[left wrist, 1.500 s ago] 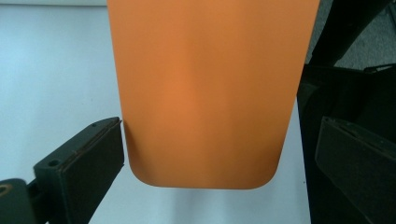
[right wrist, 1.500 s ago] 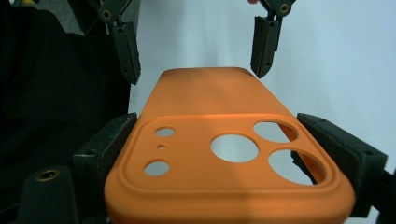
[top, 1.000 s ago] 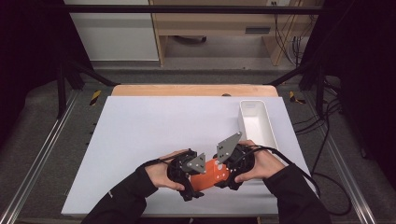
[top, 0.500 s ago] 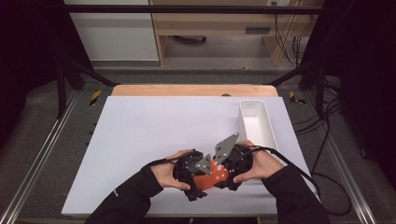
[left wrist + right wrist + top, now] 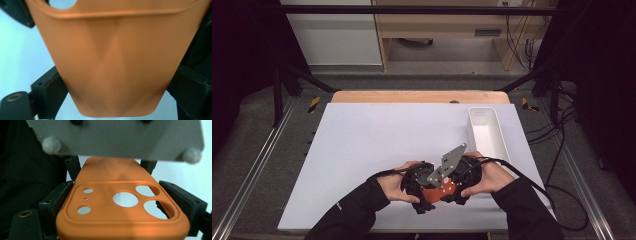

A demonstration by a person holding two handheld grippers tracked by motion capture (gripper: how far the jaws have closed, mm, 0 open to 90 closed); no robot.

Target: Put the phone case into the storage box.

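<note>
An orange phone case [image 5: 439,192] with camera cut-outs hangs just above the white table, held between both grippers near the front edge. My right gripper [image 5: 452,188] is shut on the case's camera end [image 5: 120,205], a jaw pressed on each long side. My left gripper [image 5: 427,192] faces it from the left. Its jaws have just been closing, and they now sit against both sides of the case's plain end [image 5: 112,62]. A grey three-cornered plate [image 5: 452,159] stands up between the two hands. In the right gripper view a grey plate [image 5: 115,137] hides the case's far end.
A long white tray [image 5: 484,132] stands on the table's right side, just beyond the right hand. The white table top [image 5: 377,145] stretches to the left and back. Black cables [image 5: 532,182] trail off to the right. Metal rails run along both sides of the table.
The left hand has edged right toward the right gripper, and its jaws have come in around the case's near end. The right hand has stayed put with the case.
</note>
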